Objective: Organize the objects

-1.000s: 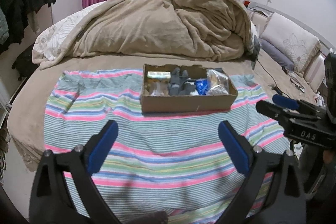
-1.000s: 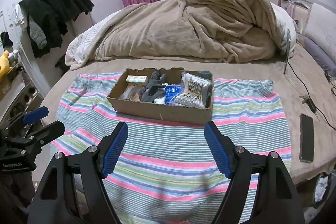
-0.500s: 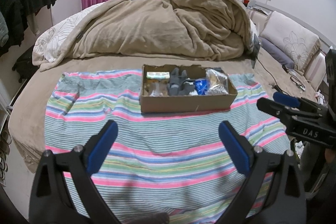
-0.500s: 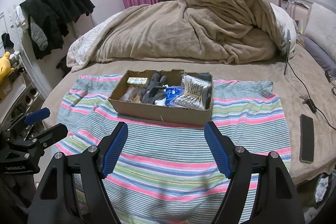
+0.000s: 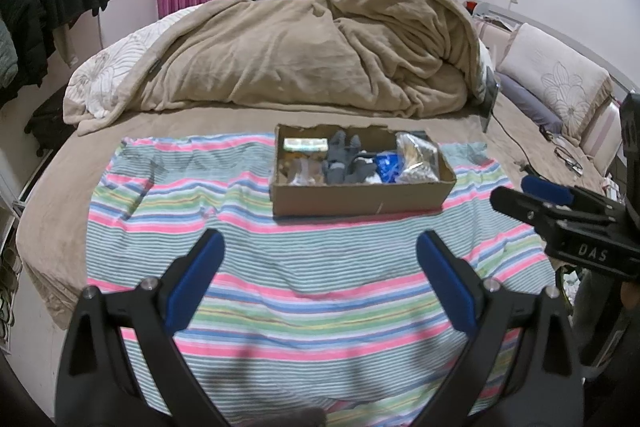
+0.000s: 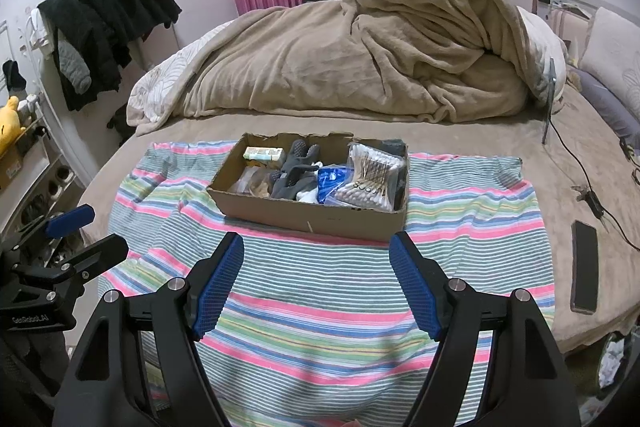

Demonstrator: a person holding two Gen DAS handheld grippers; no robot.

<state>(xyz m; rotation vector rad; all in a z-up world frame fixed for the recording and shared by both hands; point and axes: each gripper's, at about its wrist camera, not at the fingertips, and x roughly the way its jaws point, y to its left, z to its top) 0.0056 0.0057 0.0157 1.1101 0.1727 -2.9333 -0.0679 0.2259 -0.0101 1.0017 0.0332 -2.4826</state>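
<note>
An open cardboard box [image 5: 360,201] [image 6: 308,217] sits on a striped cloth [image 5: 304,291] [image 6: 320,291] on the bed. In it lie a small pale carton [image 5: 305,144] [image 6: 263,153], grey gloves [image 5: 340,157] [image 6: 294,169], a blue packet [image 5: 387,167] [image 6: 330,181] and a bag of cotton swabs [image 5: 416,157] [image 6: 370,177]. My left gripper [image 5: 320,247] is open and empty, above the cloth short of the box. My right gripper [image 6: 316,245] is open and empty, just short of the box's near wall. Each gripper shows at the other view's edge.
A heaped beige blanket [image 5: 320,55] [image 6: 380,59] lies behind the box. A dark phone [image 6: 585,266] and a cable [image 6: 580,163] lie on the bed to the right. Pillows [image 5: 556,83] are at the far right. Dark clothes [image 6: 104,23] hang at the left.
Both grippers have drifted only slightly; the box sits a touch closer in the right wrist view. Both stay open and empty.
</note>
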